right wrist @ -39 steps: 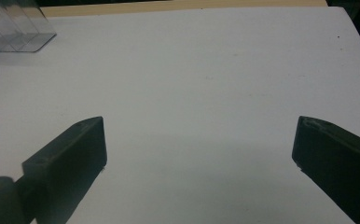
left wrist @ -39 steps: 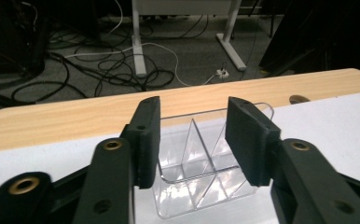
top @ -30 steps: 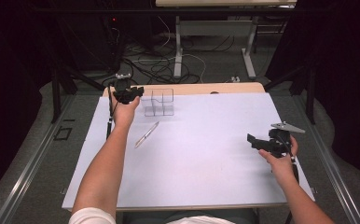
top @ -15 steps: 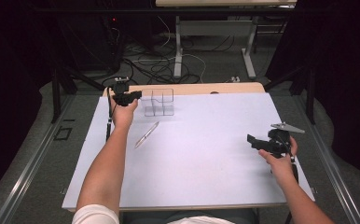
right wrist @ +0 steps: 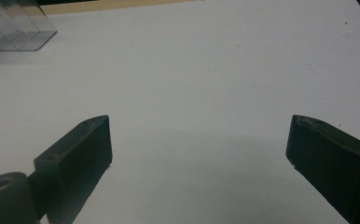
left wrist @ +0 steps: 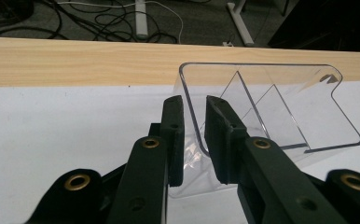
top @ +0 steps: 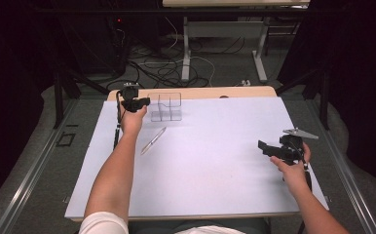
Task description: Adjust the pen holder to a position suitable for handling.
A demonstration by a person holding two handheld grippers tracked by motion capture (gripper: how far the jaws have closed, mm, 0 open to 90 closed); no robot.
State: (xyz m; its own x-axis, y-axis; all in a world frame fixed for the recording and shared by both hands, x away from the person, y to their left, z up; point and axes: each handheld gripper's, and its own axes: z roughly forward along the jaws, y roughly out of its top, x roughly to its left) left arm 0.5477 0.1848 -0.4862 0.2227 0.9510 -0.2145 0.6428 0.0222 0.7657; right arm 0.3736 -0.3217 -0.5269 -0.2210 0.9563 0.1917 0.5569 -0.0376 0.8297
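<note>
two jaws of left gripper (left wrist: 194,135) straddle clear organizer (left wrist: 280,107) wall.

clear organizer, black hand-held grippers, white worktop

the organizer (left wrist: 271,107) is clear, colourless plastic with see-through dividers. the left hand-held gripper (left wrist: 194,140) has matt black jaws with brass-coloured rivets; the right hand-held gripper (right wrist: 199,154) is black too, with a grey plate on top in the high view. the worktop (top: 215,161) is plain white, unpatterned, with a light wood-grain strip along its far edge. the pen (top: 153,141) is clear and silvery. the floor (top: 215,63) is grey, with black and white cables. the sleeve (top: 103,224) is white.
</note>
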